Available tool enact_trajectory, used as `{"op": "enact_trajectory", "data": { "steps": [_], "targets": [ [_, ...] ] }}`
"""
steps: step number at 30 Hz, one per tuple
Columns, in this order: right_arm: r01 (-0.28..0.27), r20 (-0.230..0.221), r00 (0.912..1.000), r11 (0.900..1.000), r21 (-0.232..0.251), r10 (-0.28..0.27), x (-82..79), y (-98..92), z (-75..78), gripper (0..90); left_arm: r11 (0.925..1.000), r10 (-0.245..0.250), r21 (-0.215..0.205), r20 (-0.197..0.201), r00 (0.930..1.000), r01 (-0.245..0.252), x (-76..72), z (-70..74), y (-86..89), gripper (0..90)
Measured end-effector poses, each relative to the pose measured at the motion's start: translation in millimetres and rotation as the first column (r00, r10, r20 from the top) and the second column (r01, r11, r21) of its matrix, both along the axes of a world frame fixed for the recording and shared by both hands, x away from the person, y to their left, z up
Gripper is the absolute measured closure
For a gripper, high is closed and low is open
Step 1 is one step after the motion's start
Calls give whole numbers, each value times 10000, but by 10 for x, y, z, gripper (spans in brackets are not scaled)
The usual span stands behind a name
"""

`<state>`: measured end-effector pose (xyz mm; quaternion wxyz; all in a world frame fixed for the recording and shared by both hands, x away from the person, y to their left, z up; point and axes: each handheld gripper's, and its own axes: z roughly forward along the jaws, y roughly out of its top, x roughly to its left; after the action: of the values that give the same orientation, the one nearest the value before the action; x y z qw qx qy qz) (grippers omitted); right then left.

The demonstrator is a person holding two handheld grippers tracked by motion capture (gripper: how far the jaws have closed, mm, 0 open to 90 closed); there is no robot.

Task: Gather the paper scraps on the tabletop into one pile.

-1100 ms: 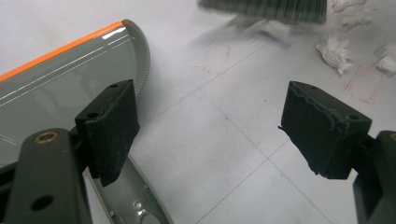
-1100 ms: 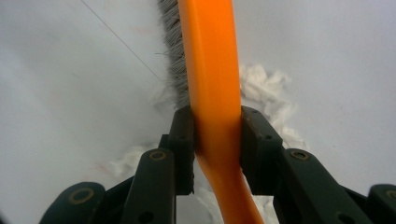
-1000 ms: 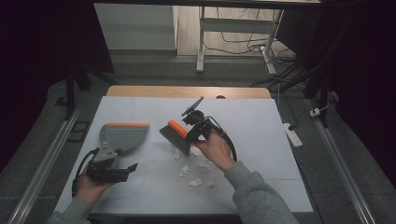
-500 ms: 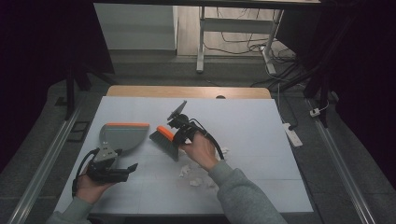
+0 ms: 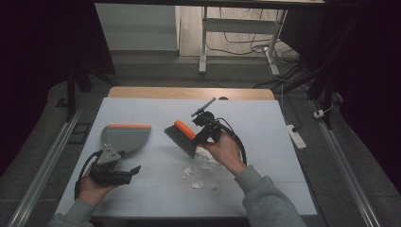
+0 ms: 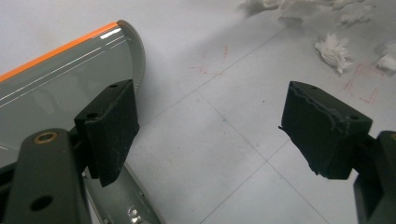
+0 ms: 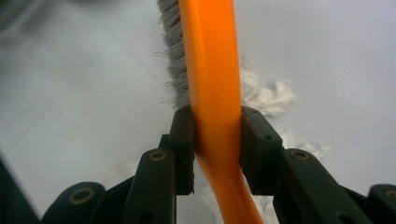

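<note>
Clamping the orange brush handle (image 7: 212, 93), right claw (image 7: 215, 149) is closed on it, grey bristles (image 5: 180, 139) ahead of the jaws, white paper scraps (image 5: 198, 172) just beneath and behind. Left claw (image 6: 210, 135) gapes wide, holding nothing, grey dustpan (image 5: 124, 137) just beyond it on the surface (image 5: 265, 123).

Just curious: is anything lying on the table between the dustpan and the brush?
No. In the high view, the stretch of table between the dustpan and the brush is bare; the paper scraps lie nearer the person.
</note>
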<state>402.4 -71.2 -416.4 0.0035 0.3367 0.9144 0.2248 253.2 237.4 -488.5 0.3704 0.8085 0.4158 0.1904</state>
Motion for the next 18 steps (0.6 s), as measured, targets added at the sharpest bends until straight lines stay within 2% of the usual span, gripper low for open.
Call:
{"op": "enact_trajectory", "data": {
  "steps": [3, 7, 10, 13, 17, 18],
  "targets": [
    [-778, 29, 9970, 9969, -107, 778, -176, -2, 64, 679, 10000, -10, -12, 3, 10000, 10, -8, 1, 11, 199],
    [-1626, -171, 9866, 9860, -374, 1620, -423, -90, -2, 679, 9999, 58, -109, 18, 10000, -58, 1, 0, 25, 199],
    [-2126, -289, 9771, 9735, -845, 2108, -585, -122, -86, 679, 10000, 49, -53, -27, 10000, -49, 5, 1, 12, 200],
    [-2726, -169, 9619, 9525, -1356, 2729, -715, -120, -154, 680, 10000, 21, 10, -9, 10000, -21, 0, 4, -9, 199],
    [-3103, -313, 9505, 9392, -1471, 3091, -784, -128, -209, 680, 10000, 19, 33, -43, 10000, -19, 8, -1, -19, 199],
    [-3122, -343, 9499, 9372, -1556, 3107, -788, -128, -227, 680, 10000, 17, 37, -56, 10000, -17, 9, -4, -20, 199]
  ]
}}
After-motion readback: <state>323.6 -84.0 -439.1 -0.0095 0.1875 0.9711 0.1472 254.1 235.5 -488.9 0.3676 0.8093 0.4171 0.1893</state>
